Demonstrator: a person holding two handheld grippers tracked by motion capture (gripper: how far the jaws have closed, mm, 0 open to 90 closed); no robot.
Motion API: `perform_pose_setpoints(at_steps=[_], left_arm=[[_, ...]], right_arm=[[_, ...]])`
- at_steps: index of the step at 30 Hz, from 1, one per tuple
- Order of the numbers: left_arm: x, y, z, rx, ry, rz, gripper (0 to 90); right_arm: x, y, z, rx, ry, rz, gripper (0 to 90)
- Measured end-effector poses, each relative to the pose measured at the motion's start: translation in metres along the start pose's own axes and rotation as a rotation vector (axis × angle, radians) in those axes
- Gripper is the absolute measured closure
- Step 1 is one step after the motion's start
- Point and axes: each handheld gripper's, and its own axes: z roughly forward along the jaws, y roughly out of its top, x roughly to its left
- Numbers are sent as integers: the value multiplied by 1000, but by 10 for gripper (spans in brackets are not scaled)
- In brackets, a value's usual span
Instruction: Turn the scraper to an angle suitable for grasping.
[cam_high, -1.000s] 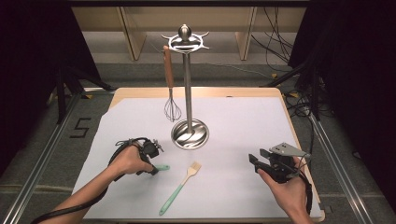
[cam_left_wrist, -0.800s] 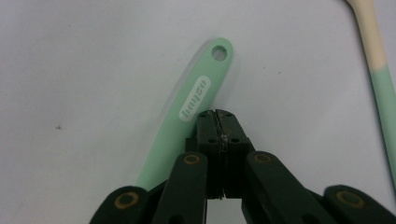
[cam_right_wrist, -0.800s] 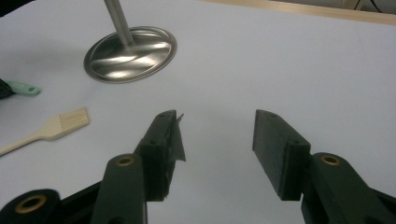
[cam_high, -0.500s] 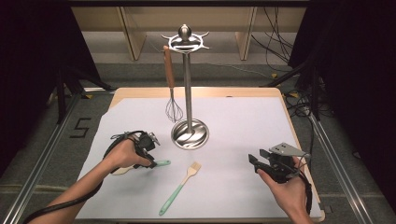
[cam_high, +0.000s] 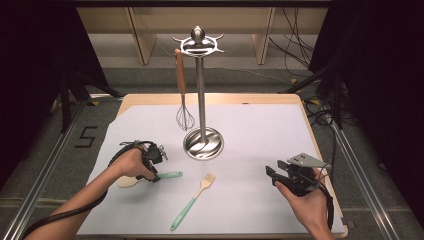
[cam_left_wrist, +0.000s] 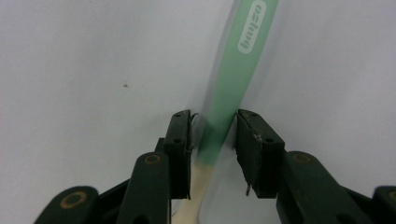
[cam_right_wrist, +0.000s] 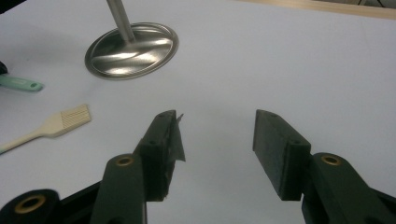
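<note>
Fingers (cam_left_wrist: 180, 149) of the left gripper (cam_left_wrist: 212, 140), just opened from shut, straddle the green spatula (cam_left_wrist: 233, 88) handle at lower center with slight gaps, while the right gripper (cam_right_wrist: 215, 140) gapes empty at lower right; one spatula, one brush (cam_high: 192, 201), one whisk (cam_high: 183, 100), one stand (cam_high: 201, 100).

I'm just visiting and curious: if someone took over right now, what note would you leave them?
Left tool: jaws have just opened and sit astride the green handle of the spatula, not squeezing it.
Right tool: open, empty, low over the white sheet.
Done: whisk hangs on the metal stand.
Spatula and pastry brush lie on the sheet.
Left, probably: grip the spatula, hang it, then the brush.
</note>
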Motion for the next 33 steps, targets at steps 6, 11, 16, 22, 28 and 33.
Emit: perform_pose_setpoints(at_steps=[6,11,16,22,28,33], left_arm=[[0,7,1,54,-4,2,692],[-2,12,2,88,15,5,728],[-5,14,2,105,19,-33,779],[-6,9,1,70,27,-111,788],[-10,-2,-3,-26,40,-176,790],[-15,-13,-17,-174,41,-204,790]], right_arm=[[-3,0,1,-29,0,-36,504],[-4,0,0,-26,-8,-40,504],[-3,-1,2,-49,-2,-20,504],[-2,-1,1,-28,0,-13,504],[-4,0,2,-43,-3,-42,504],[-1,0,0,-27,-8,-6,504]])
